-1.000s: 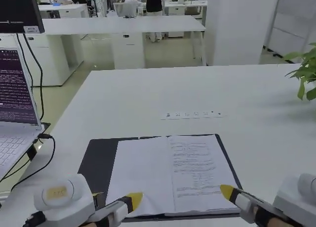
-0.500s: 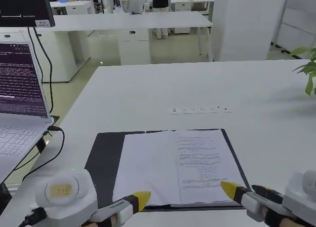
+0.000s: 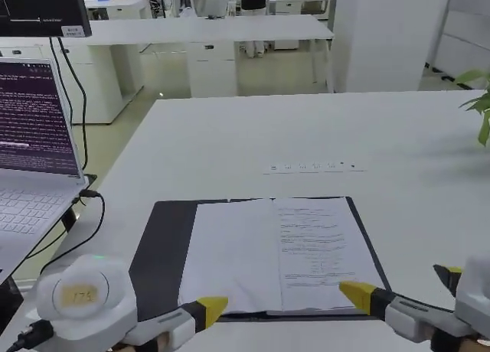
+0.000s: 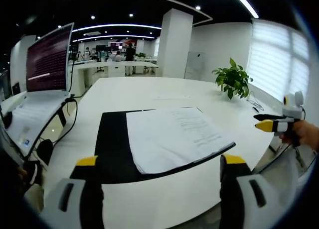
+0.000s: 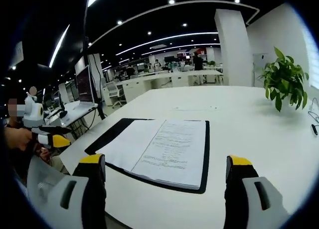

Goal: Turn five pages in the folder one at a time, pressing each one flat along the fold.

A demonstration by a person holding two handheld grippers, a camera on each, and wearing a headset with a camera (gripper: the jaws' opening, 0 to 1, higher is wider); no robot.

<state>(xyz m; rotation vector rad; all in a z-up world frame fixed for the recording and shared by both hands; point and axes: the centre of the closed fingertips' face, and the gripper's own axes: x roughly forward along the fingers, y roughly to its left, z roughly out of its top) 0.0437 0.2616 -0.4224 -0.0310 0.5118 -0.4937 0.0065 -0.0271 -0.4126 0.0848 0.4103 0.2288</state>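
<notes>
The left tongs (image 4: 159,162) are spread wide and hold nothing. They hover just short of the near edge of the folder (image 3: 164,245), toward its left half. The right tongs (image 5: 167,162) are also spread and empty, sitting close to the folder's near right corner, with one yellow tip near the bottom corner of the printed page (image 3: 318,249). Neither pair appears to touch paper.

The folder lies open and flat on the white surface (image 3: 306,130), straight in front of the person. A blank page (image 3: 230,252) lies to the left of the fold (image 3: 276,252) and the printed page to its right. A laptop (image 3: 31,138) stands open off to the left, well apart from the folder.

This looks like the approach to a page turn; how many pages have been turned cannot be told. Next, the right tongs likely need to come down on the printed page's free corner and pinch the top sheet alone. The sheet then has to be carried leftward over the fold. The left tongs are placed to press it flat along the fold.
</notes>
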